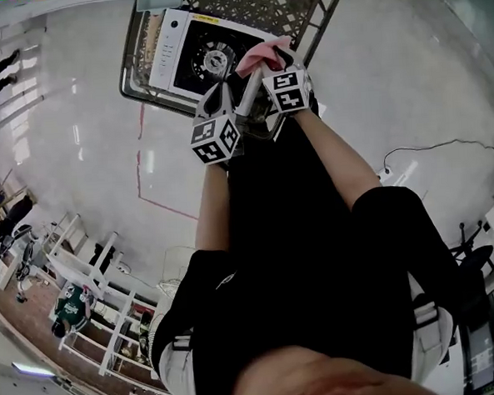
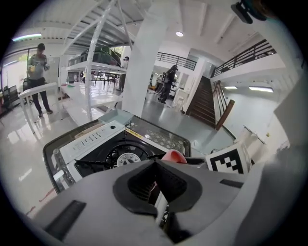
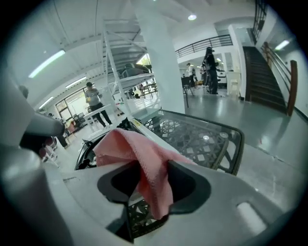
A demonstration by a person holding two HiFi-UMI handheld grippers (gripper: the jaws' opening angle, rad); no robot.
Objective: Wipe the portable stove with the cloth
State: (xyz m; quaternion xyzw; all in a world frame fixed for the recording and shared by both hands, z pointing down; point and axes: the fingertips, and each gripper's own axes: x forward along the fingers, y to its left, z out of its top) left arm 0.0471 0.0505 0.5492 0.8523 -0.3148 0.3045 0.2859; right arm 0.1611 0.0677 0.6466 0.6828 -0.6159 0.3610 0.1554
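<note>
The portable stove (image 1: 190, 56), white with a black burner top, lies on a dark mesh cart (image 1: 306, 9). A pink cloth (image 1: 259, 56) hangs over its right end. In the right gripper view the cloth (image 3: 144, 158) drapes over the left jaw and hangs down between the jaws of my right gripper (image 3: 150, 166). It rests against the right pad, with a dark gap on the left. My left gripper (image 2: 156, 166) hovers over the stove (image 2: 108, 146) with jaws together and nothing between them. In the head view it (image 1: 222, 94) is just left of my right gripper (image 1: 266, 64).
The cart's mesh top (image 3: 202, 139) extends beyond the stove. A white column (image 2: 144, 72) and white shelving (image 2: 91, 67) stand behind, with people (image 2: 38, 77) and a staircase (image 2: 207, 101) further off. Red tape (image 1: 141, 170) marks the glossy floor.
</note>
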